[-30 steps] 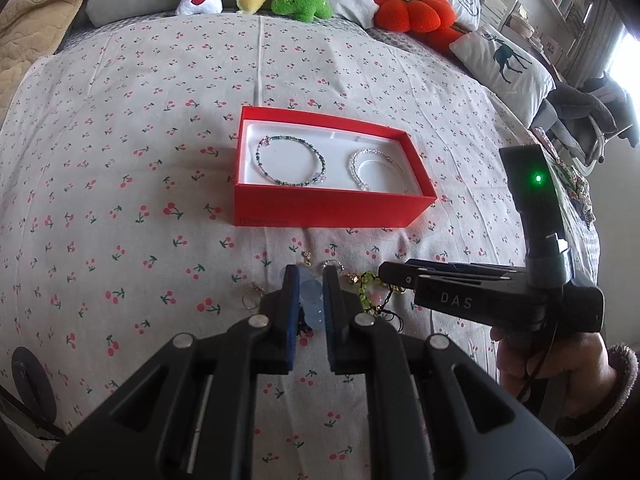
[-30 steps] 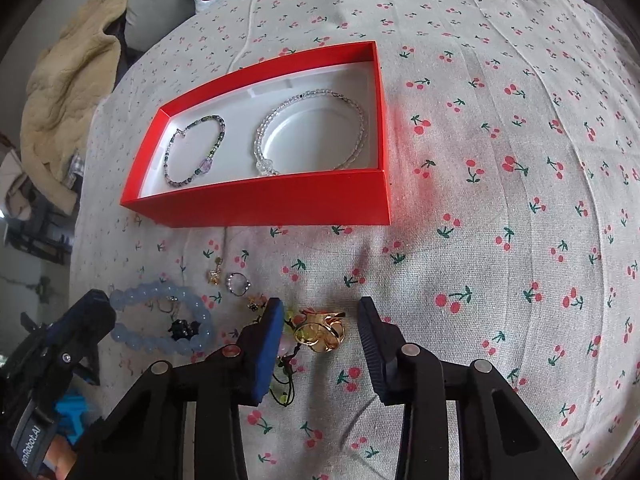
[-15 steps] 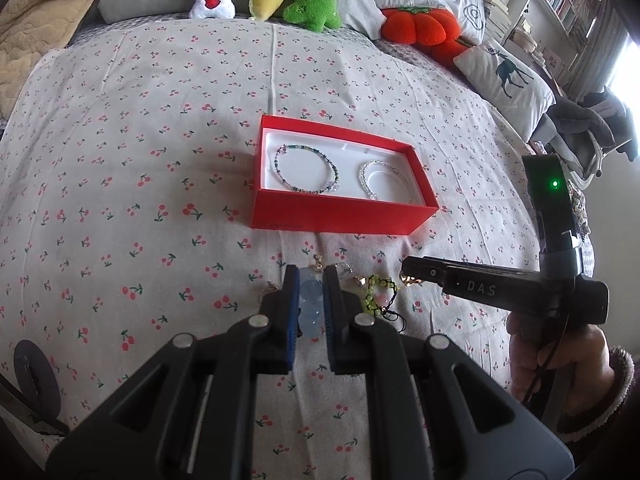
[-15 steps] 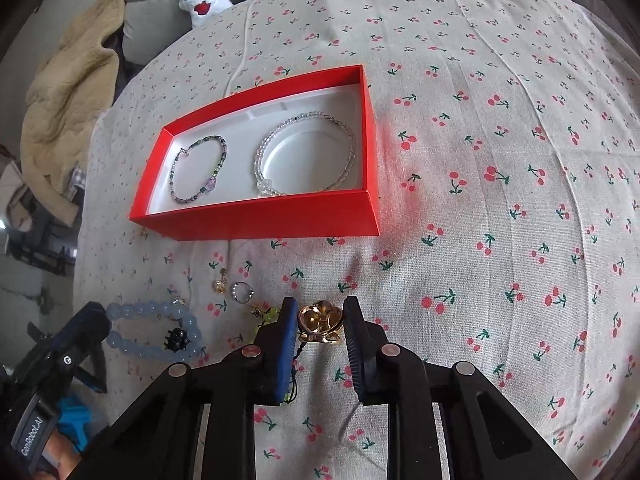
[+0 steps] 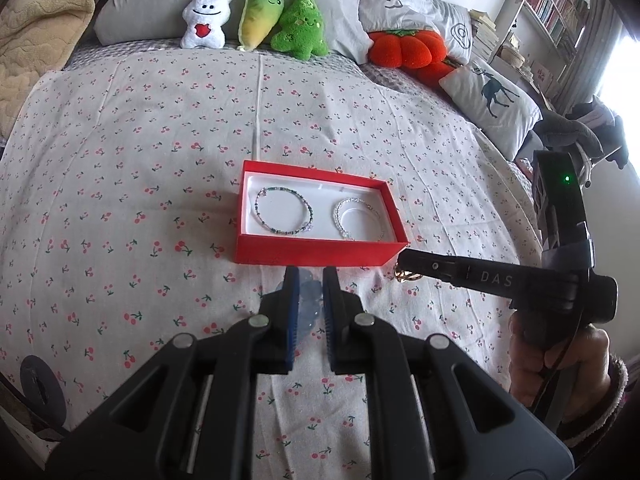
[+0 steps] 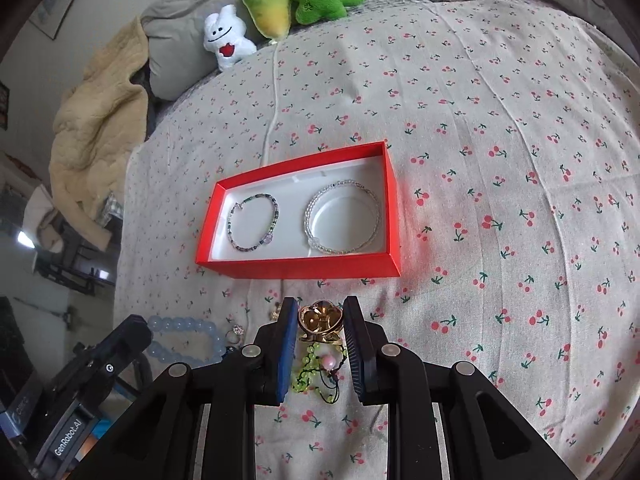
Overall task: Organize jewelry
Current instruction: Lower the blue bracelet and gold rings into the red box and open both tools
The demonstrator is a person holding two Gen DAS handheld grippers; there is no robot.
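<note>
A red box [image 5: 316, 252] [image 6: 304, 266] on the cherry-print bed holds a dark beaded bracelet [image 5: 283, 215] [image 6: 253, 227] and a clear beaded bracelet [image 5: 358, 222] [image 6: 342, 218]. My left gripper [image 5: 307, 280] is shut on a pale blue bead bracelet [image 5: 309, 304], whose loop shows in the right wrist view [image 6: 188, 338]. My right gripper [image 6: 320, 312] is shut on a gold ring [image 6: 320, 320], also seen in the left wrist view [image 5: 406, 275], held just in front of the box. A green bead cord [image 6: 316, 368] and a small ring [image 6: 236, 330] lie below.
Plush toys [image 5: 256, 20] [image 6: 280, 8] and pillows [image 5: 488, 100] line the head of the bed. A beige blanket [image 6: 96, 112] hangs at the left. The person's hand [image 5: 560, 356] holds the right gripper at the bed's right side.
Both grippers have risen off the bed with their pieces and the view has pulled back. The right gripper closed on the gold ring and lifted it toward the box's front.
</note>
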